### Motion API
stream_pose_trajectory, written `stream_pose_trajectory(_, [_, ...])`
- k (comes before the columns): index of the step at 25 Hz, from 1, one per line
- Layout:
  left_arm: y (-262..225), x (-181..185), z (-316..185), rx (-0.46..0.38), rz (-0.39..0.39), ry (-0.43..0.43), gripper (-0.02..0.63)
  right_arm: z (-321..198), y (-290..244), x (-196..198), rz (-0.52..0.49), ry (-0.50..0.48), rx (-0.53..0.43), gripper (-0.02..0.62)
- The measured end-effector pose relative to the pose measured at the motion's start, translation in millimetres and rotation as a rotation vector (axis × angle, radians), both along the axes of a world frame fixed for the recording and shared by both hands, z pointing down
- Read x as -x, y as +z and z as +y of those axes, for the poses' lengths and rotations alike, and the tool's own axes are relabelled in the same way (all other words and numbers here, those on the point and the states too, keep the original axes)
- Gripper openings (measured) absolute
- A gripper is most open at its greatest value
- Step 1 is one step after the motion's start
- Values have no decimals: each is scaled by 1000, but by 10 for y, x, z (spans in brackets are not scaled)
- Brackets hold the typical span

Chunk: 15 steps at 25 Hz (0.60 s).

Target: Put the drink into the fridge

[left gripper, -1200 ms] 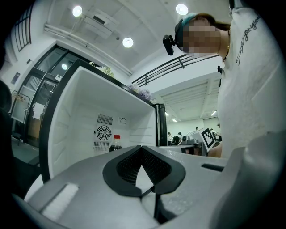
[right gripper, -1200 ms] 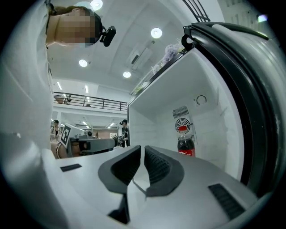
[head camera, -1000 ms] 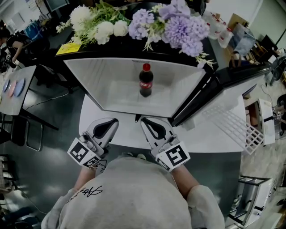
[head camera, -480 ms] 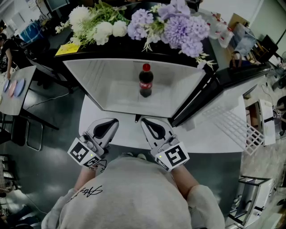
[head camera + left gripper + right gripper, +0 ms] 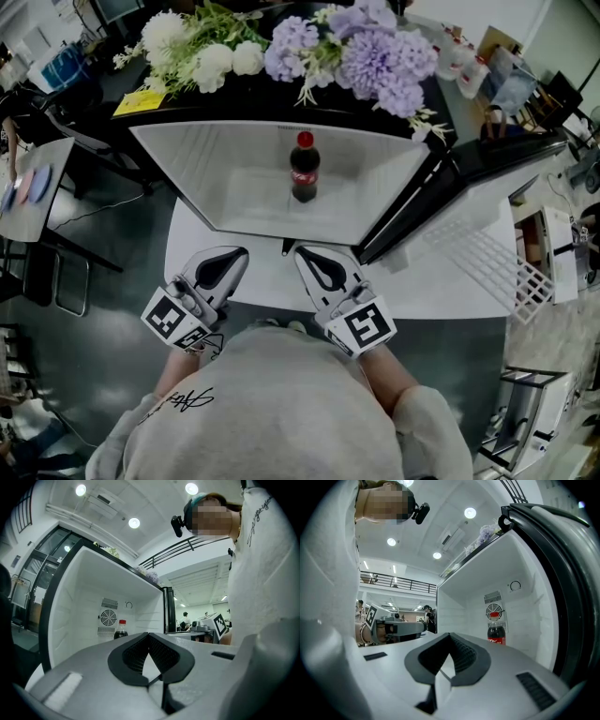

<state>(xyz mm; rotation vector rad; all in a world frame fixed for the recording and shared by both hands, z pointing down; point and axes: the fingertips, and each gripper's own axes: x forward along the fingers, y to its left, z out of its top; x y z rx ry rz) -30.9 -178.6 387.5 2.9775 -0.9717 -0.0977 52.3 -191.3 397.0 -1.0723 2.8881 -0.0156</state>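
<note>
The drink bottle is standing upright deep inside the open fridge. The left hand-held gripper and right hand-held gripper are hovering outside it, both pressed together on nothing. The bottle is probably rigid, smooth and top-heavy, so a mid-body grip would likely suit best.

left gripper and right gripper side by side, level, jaws closed, empty

Bottle base hidden behind left tongs, likewise behind right tongs.
</note>
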Motion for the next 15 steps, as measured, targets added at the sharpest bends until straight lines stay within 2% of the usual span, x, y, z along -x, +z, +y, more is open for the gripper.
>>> stream_pose_trajectory(15, [1,32,-16,-2,8,-9,5,-10,40,21,1,3,10,11])
